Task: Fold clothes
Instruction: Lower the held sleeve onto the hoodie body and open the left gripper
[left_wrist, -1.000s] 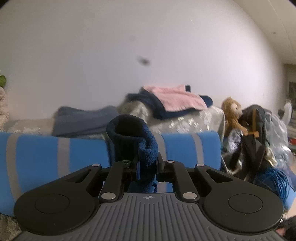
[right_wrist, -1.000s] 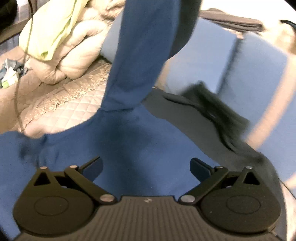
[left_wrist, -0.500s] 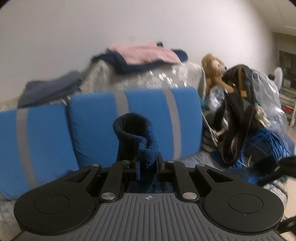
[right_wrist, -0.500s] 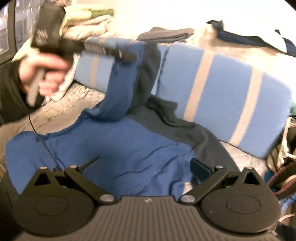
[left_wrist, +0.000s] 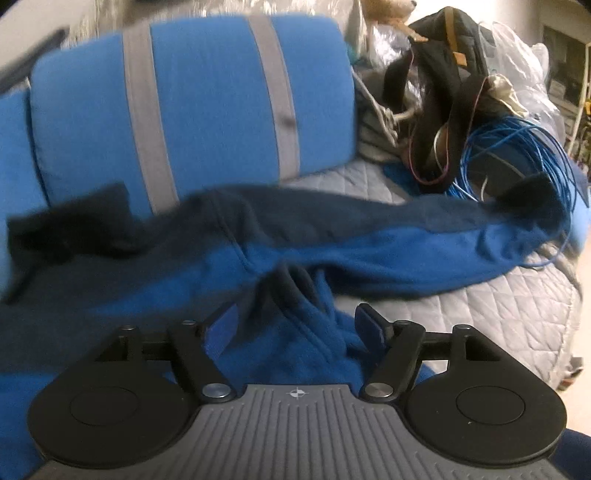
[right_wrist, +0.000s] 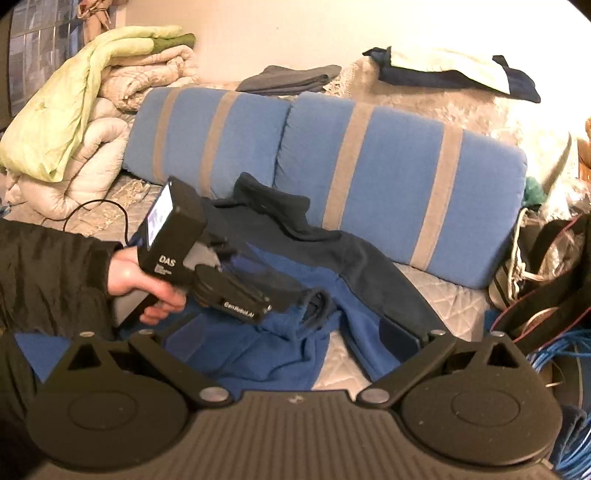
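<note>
Fleece jacket (right_wrist: 325, 295), bright blue with dark navy panels, lies spread across a grey quilted bed cover (left_wrist: 498, 306), its collar end leaning against two blue cushions with grey stripes (right_wrist: 388, 173). One sleeve stretches right toward a tangle of blue cable (left_wrist: 517, 155) beside a black bag (left_wrist: 447, 85). The left gripper (left_wrist: 293, 326) is lowered over the other sleeve's cuff (left_wrist: 291, 291); its jaws have just been opening, and the cuff sits loosely between the spread blue pads (left_wrist: 221, 328), no longer pinched. A hand (right_wrist: 144, 280) in a dark sleeve holds that tool. The right gripper (right_wrist: 291, 334) hangs above the jacket's near edge with its fingers wide apart, holding nothing. Folded bedding (right_wrist: 92, 122) is piled at the far left.
</note>
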